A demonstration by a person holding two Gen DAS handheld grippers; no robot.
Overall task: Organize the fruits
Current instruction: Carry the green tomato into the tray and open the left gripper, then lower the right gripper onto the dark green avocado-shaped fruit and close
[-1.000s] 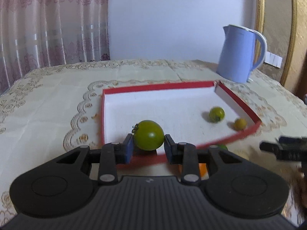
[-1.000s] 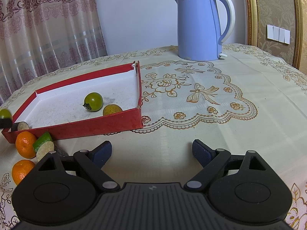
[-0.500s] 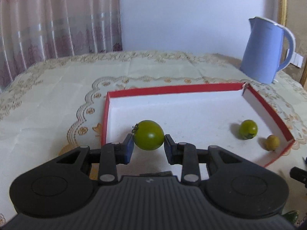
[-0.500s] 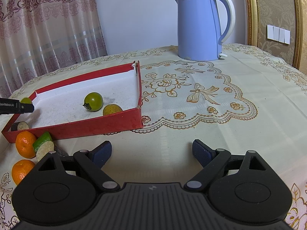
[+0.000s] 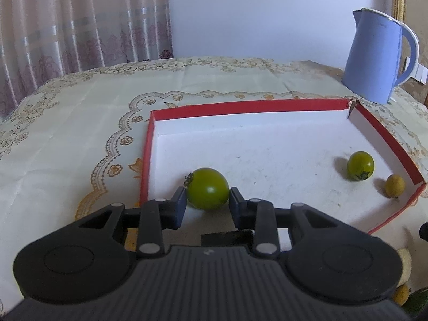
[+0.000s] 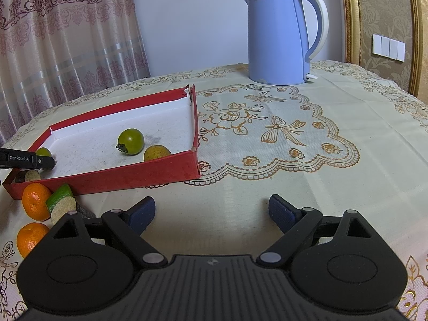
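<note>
My left gripper [image 5: 206, 196] is shut on a green tomato [image 5: 207, 188], low over the white floor of the red tray [image 5: 240, 105] near its front left corner. A second green tomato [image 5: 360, 165] and a small yellow fruit [image 5: 394, 186] lie in the tray's right corner. In the right wrist view the left gripper's finger [image 6: 26, 157] and the held tomato [image 6: 44, 152] show at the tray's left end. My right gripper [image 6: 211, 208] stands open above bare tablecloth, nothing between its fingers.
Two oranges [image 6: 36, 200] [image 6: 30, 238] and cut green pieces [image 6: 60, 194] lie on the cloth in front of the tray's front wall [image 6: 107, 180]. A blue kettle [image 6: 278, 37] stands at the back of the table. Patterned tablecloth lies right of the tray.
My left gripper has carried the green tomato forward over the tray's front wall and down toward its floor. The right gripper has stayed still.
</note>
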